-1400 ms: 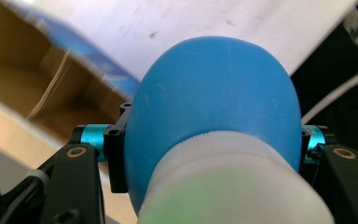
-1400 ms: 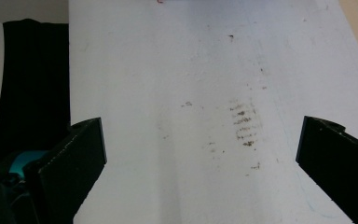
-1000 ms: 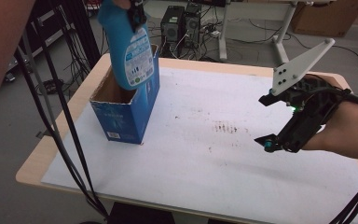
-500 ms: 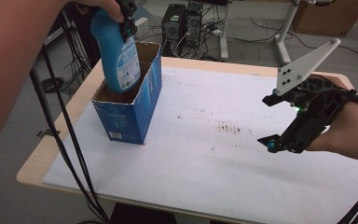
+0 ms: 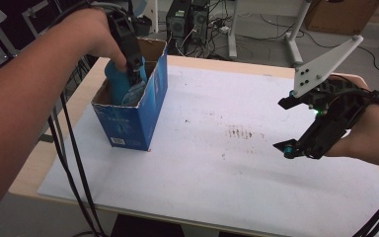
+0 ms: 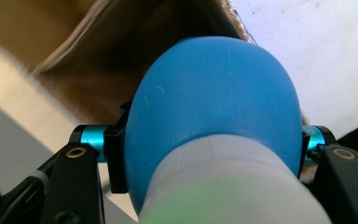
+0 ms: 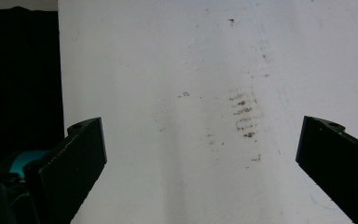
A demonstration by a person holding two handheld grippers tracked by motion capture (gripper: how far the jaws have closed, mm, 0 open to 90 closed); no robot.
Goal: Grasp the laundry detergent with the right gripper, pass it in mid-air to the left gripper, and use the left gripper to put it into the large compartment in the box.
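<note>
The bottle [image 5: 121,86] sits in the box [image 5: 138,113] at the table's [image 5: 202,197] left.

The high view looks forward and down from above the person's side of the table [image 5: 202,163], taking in its whole white top. The left gripper view sits very near a blue bottle [image 6: 214,116], looking past it into an open cardboard box [image 6: 121,51]; both also show in the high view. The right gripper view faces down at the tabletop from close above, sharing its dark smudges [image 7: 243,114] with the high view
</note>
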